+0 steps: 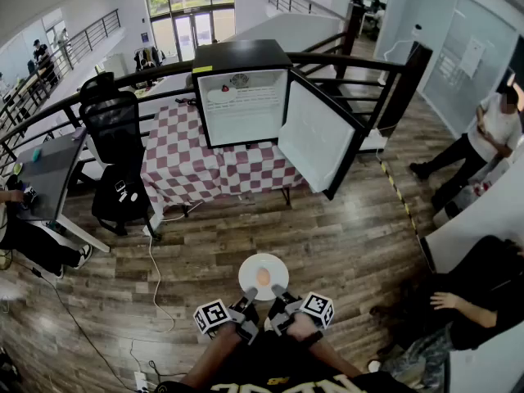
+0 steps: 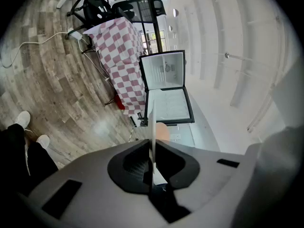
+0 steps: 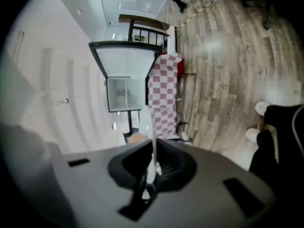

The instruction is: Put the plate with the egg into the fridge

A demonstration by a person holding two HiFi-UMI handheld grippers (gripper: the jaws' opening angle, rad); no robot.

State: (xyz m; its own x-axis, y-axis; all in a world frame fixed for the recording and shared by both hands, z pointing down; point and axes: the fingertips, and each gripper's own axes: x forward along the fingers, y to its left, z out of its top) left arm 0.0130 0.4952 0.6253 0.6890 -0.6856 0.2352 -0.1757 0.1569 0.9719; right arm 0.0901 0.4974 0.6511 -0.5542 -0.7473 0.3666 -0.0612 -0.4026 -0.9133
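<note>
A white plate with a brown egg on it hangs over the wooden floor, close in front of me. My left gripper is shut on the plate's near rim from the left, and my right gripper is shut on it from the right. Edge-on, the plate runs up between the left jaws with the egg beside it. In the right gripper view the plate stands the same way, the egg to its left. The small black fridge stands on the checkered table ahead, its door swung open to the right.
The red-and-white checkered table carries the fridge. A black office chair stands left of it, with a desk further left. A black railing runs behind. People sit and stand at the right. Cables lie on the floor.
</note>
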